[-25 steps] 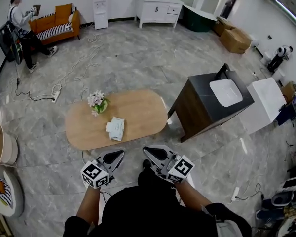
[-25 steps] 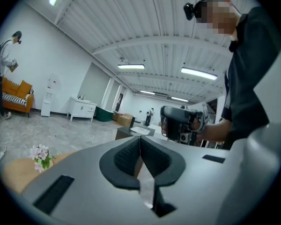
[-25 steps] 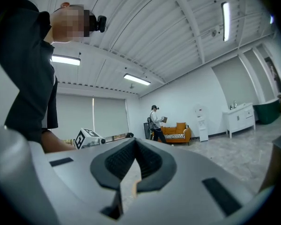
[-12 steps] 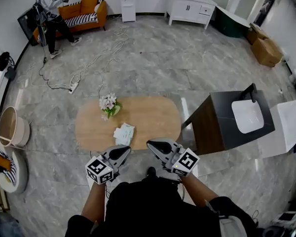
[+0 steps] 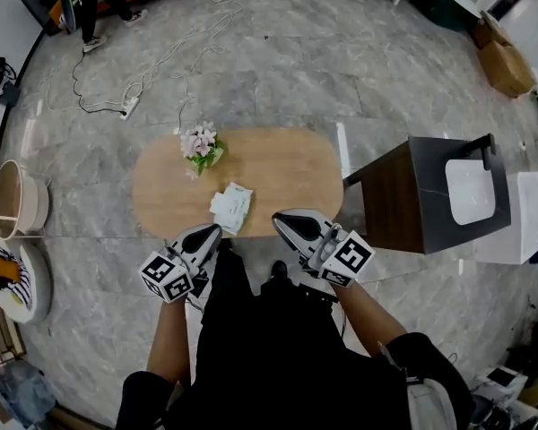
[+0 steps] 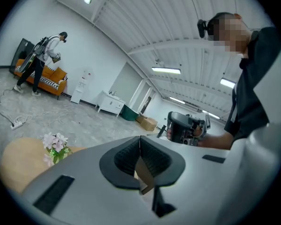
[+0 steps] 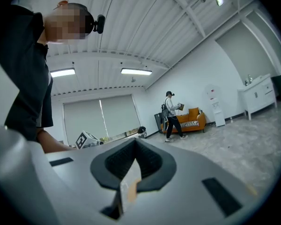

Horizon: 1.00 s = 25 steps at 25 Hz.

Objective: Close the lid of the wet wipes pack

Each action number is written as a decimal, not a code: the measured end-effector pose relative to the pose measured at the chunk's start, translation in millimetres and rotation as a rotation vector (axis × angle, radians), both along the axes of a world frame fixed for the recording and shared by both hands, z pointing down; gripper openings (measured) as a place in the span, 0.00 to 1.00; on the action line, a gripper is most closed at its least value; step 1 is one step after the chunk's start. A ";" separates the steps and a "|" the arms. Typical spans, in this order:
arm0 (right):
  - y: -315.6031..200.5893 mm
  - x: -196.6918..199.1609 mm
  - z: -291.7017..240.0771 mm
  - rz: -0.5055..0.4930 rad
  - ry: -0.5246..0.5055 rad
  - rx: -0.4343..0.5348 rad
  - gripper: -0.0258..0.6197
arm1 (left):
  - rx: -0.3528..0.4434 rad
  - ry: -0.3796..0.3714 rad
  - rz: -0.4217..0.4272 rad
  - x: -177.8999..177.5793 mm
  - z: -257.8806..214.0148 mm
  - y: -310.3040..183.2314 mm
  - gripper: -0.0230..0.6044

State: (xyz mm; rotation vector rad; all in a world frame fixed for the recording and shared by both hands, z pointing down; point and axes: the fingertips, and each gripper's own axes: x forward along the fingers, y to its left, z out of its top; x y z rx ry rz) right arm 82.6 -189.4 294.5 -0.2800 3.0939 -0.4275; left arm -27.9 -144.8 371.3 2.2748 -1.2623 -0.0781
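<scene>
1. hand-held grippers: left hand-held gripper (image 5: 206, 236) & right hand-held gripper (image 5: 285, 220) are both clenched. in each one's own view the jaws meet at the tips w/ nothing gripped, only a thin wedge of background showing below the contact line. both are held low in front of the person's body, tips pointing toward the bench (image 5: 287, 173).
2. task's thing, position: wet wipes pack (image 5: 230, 208) lies flat on the bench, close to its near edge. in the head view it sits roughly between the two sets of tips, just beyond them, apart from both. a flower bunch (image 5: 200, 143) stands further back & to the left on the same bench, apart from the pack.
3. task's thing, look: pale whitish soft pouch w/ a faint green tint, roughly rectangular, set a little askew to the bench edge. it is too small here to tell lid from body, or whether the flap stands up.
4. step in hand (judgement): approach phase. the closing has not begun.
5. next move (judgement): bring the grippers fwd & down over the pack, then find the lid's hinge side. one gripper should steady the soft pouch while the other tips the flap over & presses it shut. clenched tips suit pressing, so opening is only needed if the flap must be pinched.
</scene>
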 end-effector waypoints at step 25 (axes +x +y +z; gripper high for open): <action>-89.2 -124.5 225.1 0.069 0.322 -0.413 0.06 | -0.446 0.189 0.056 -176.8 288.2 -63.2 0.06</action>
